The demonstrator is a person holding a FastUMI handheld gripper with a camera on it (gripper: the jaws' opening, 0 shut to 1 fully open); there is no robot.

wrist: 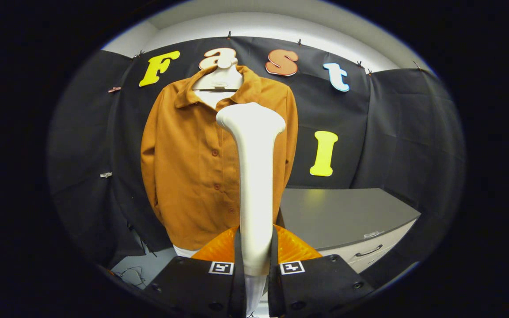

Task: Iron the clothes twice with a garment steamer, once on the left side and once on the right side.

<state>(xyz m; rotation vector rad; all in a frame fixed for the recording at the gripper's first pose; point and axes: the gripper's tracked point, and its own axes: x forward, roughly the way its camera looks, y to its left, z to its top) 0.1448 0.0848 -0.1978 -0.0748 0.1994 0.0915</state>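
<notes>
Grey cabinet point(347, 216) beside hanging shirt point(188, 168) (buttoned); gripper point(255, 269) clamps steamer point(254, 176).

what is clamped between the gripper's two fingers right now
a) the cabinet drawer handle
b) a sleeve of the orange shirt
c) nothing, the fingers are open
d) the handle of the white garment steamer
d: the gripper has both fingers pressed on the handle of the white garment steamer, which stands upright in front of the orange shirt on its hanger.
</notes>
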